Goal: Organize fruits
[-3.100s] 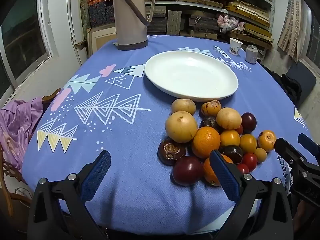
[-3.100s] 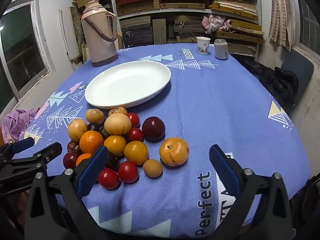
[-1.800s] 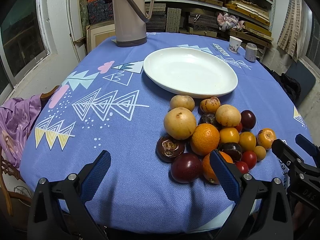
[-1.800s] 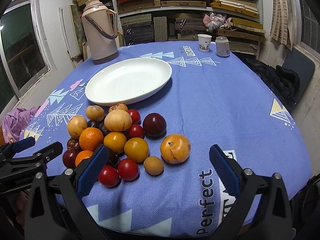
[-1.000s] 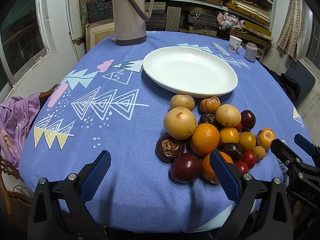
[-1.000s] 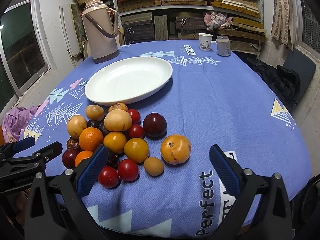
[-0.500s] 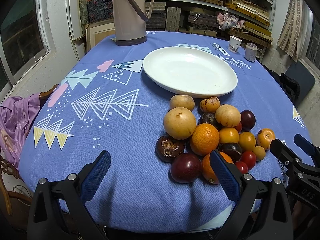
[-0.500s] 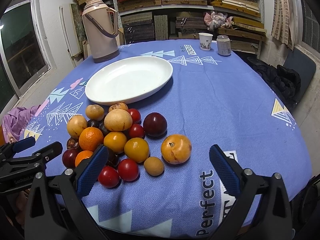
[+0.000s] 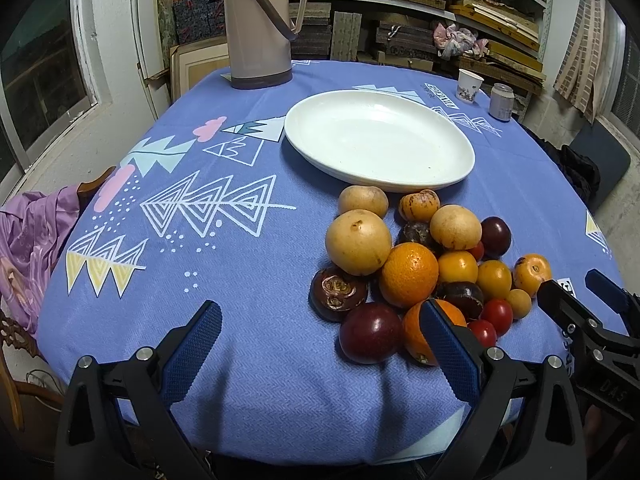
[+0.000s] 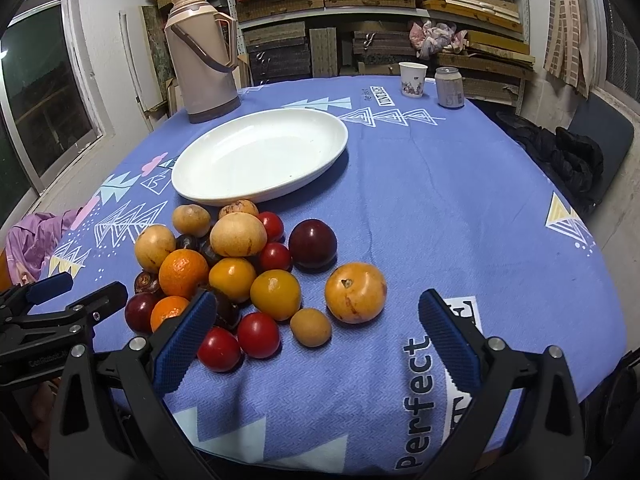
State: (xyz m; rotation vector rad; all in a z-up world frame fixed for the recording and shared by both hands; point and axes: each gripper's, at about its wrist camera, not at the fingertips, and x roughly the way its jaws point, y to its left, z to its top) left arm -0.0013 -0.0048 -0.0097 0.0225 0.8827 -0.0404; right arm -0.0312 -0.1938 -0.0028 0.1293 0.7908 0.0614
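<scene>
Plate (image 9: 460,168) (bare) — fruits (image 9: 408,276) before it

One white plate (image 10: 260,152), one thermos (image 10: 202,64), one cup (image 10: 412,79), one can (image 10: 450,87) — about eighteen fruits (image 10: 236,268), two grippers (image 10: 316,340).

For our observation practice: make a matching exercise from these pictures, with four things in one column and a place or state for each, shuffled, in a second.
Things:
1. white plate
2. thermos
3. paper cup
4. right gripper

Places or states:
A. beside the can
B. jaws open, holding nothing
C. empty, just behind the fruit pile
D. upright at the table's far left

Pairs: 1-C, 2-D, 3-A, 4-B
</scene>
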